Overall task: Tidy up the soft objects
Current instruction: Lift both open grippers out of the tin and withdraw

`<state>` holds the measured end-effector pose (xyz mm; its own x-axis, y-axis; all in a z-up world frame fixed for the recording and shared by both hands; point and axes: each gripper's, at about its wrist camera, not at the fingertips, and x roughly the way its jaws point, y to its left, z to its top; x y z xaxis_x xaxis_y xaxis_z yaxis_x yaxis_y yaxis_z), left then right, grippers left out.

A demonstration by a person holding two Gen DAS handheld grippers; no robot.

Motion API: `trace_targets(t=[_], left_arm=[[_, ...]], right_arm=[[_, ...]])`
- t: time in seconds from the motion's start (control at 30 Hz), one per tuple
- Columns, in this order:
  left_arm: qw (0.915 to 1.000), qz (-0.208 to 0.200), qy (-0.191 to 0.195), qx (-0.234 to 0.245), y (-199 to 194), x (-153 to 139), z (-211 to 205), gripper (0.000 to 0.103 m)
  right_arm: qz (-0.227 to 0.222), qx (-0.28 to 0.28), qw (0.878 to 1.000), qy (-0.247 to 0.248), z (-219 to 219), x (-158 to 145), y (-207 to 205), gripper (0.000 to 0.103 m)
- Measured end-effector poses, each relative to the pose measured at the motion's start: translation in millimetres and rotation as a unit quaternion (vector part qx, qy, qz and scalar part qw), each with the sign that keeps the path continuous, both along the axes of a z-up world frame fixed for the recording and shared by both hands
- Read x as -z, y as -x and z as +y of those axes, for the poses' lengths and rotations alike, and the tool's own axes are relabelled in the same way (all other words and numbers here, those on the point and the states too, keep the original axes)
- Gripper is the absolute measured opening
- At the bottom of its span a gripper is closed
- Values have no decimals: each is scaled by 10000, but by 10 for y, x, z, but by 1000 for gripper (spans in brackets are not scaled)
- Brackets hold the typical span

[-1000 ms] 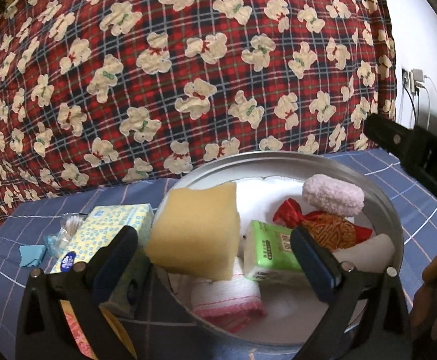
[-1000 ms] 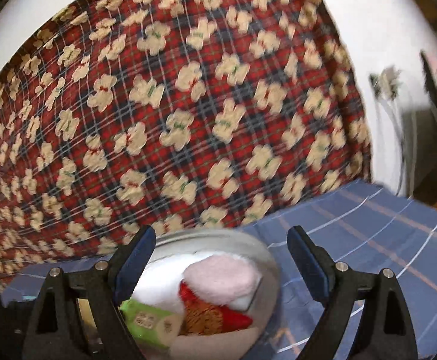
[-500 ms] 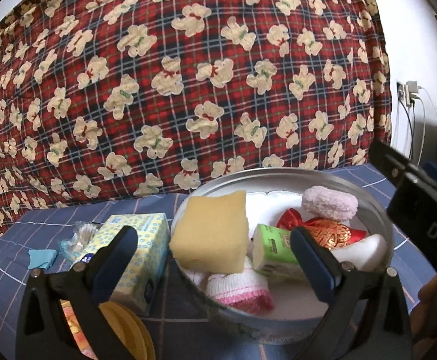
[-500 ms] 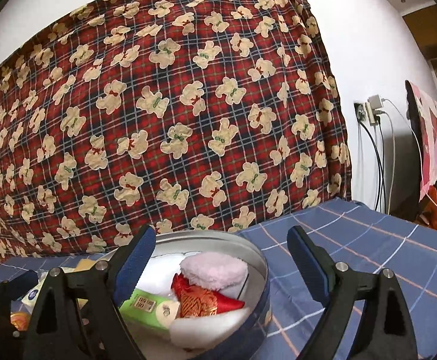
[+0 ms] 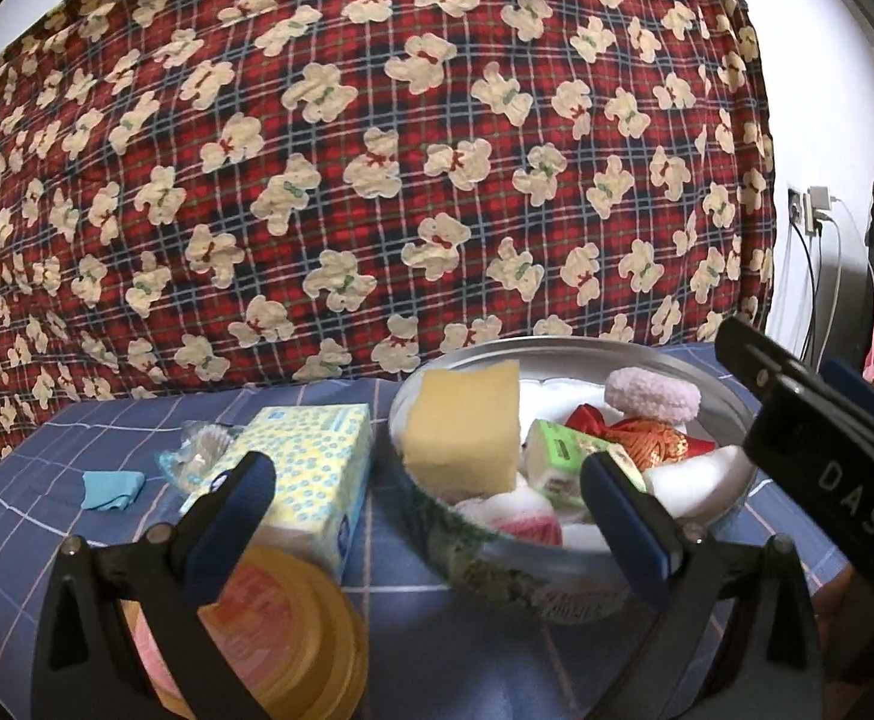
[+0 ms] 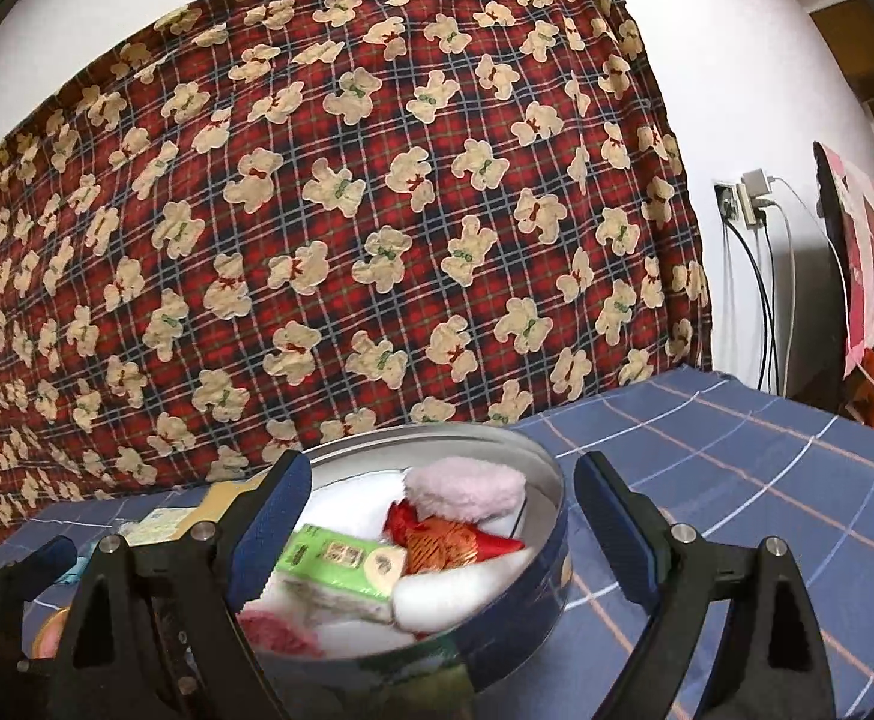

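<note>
We see both grippers with jaws spread wide, nothing between them: left gripper (image 5: 431, 510), right gripper (image 6: 440, 510). The round tin (image 5: 563, 576) sits lower centre-right in the left view, on the blue checked sheet (image 6: 737, 480). Inside it: yellow sponge (image 5: 464, 426) propped at the tin's left edge, green tissue pack (image 5: 557, 456) with print too small to read, pink fluffy roll (image 5: 653, 393), red-and-gold pouch (image 5: 641, 435), pink-white cloth (image 5: 512, 516). Tissue box (image 5: 311, 462) stands just left of the tin; yellow lid (image 5: 293, 630) lower left. Only legible writing: "DAS" on the right gripper's body at right edge of the left view. Teddy-bear plaid blanket (image 6: 317, 210) fills the background.
</note>
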<state>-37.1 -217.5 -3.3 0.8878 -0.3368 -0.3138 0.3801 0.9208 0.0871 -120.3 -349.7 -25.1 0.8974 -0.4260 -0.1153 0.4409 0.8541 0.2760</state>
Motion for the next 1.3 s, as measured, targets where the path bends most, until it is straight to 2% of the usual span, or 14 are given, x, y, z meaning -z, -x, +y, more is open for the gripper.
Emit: trace_targets(t=[0.23, 0.6, 0.77, 1.03, 1.3], left_arm=[[10000, -55, -22, -18, 111, 0, 213, 103], [9997, -39, -44, -216, 103, -8, 570, 103], [9994, -70, -52, -322, 83, -14, 740, 103], [9986, -33, -27, -523, -15, -22, 1048, 103], [9956, -81, -153, -921, -191, -35, 1444, 103]], right_arm=[[130, -146, 9998, -31, 173, 9, -6, 91], [145, -478, 9983, 310, 654, -44, -77, 91], [138, -489, 9982, 321, 836, -55, -141, 91], [161, -683, 9966, 439, 1131, -78, -275, 91], [222, -1085, 9929, 429, 1549, -97, -515, 91]])
